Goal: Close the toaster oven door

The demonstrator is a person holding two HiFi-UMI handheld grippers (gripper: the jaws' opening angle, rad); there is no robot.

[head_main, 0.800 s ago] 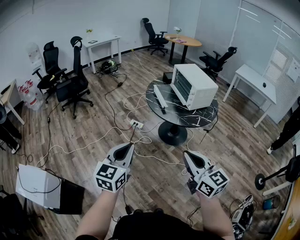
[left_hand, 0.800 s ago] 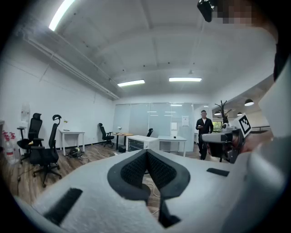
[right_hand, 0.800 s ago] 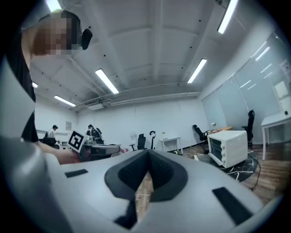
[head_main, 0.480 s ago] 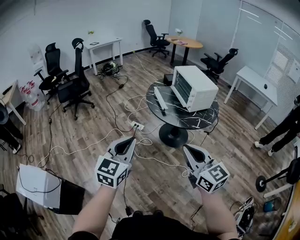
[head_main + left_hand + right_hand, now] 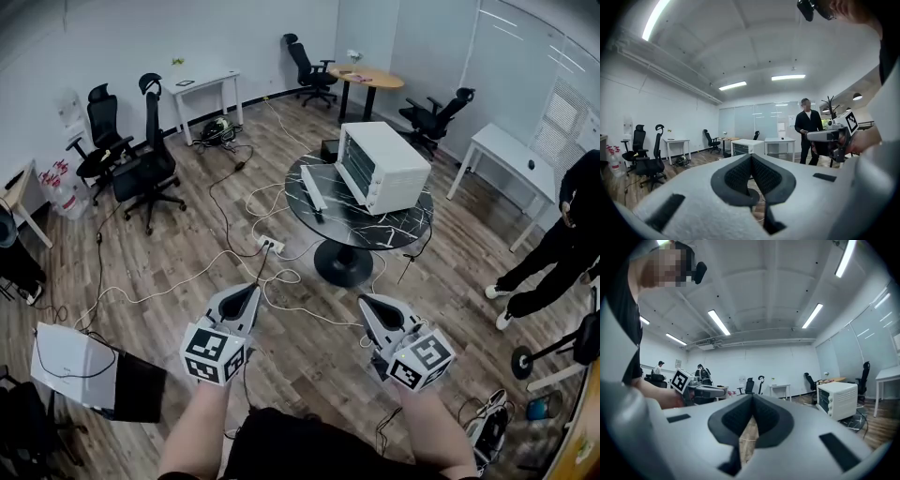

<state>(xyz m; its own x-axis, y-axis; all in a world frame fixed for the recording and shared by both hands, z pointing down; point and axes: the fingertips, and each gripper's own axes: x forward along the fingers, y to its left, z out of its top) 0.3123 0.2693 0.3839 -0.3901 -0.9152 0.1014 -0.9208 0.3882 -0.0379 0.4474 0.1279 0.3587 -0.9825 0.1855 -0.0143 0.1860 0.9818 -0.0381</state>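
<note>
Toaster oven (image 5: 382, 167) on marble table (image 5: 375, 231), wood floor (image 5: 141, 246)

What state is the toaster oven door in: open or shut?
Open: the door lies folded down in front of the toaster oven.

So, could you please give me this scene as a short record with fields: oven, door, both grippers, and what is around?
toaster oven: white, on the round black table
door: open, folded down flat in front
left gripper: shut, empty, above the floor, apart from the table
right gripper: shut, empty, also short of the table
cables: on the floor, with a power strip
person in black: at the right edge
</note>
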